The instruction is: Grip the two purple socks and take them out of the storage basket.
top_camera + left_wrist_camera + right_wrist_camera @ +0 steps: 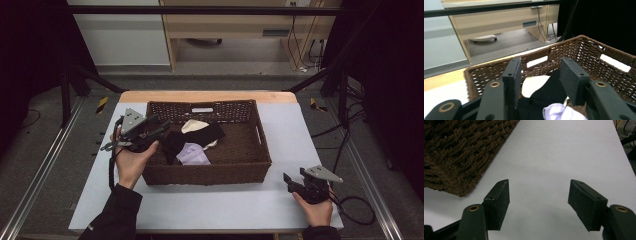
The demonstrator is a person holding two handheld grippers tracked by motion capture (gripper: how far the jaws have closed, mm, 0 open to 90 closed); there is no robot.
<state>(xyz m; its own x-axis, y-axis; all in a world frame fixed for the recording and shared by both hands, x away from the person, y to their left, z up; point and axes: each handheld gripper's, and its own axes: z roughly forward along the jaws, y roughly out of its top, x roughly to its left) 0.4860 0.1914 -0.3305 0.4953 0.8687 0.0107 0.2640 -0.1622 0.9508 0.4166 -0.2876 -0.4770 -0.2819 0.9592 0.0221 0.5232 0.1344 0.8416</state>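
Left gripper (159, 126) tilted over wicker basket (260, 150) rim, jaws wide above black cloth (197, 136). Right gripper (292, 181) low on table, jaws wide, empty. Cloth partly buried.

Clothes (192, 142) lie in the basket (260, 165), left of centre on the table (295, 135).

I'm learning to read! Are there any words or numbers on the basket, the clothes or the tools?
None can be read.
Basket: plain brown weave, no label.
Clothes: black, white and lilac, no print showing.
Left tool and right tool: black jaws, no marks.
Desk: a small grey plate, too blurred to read.
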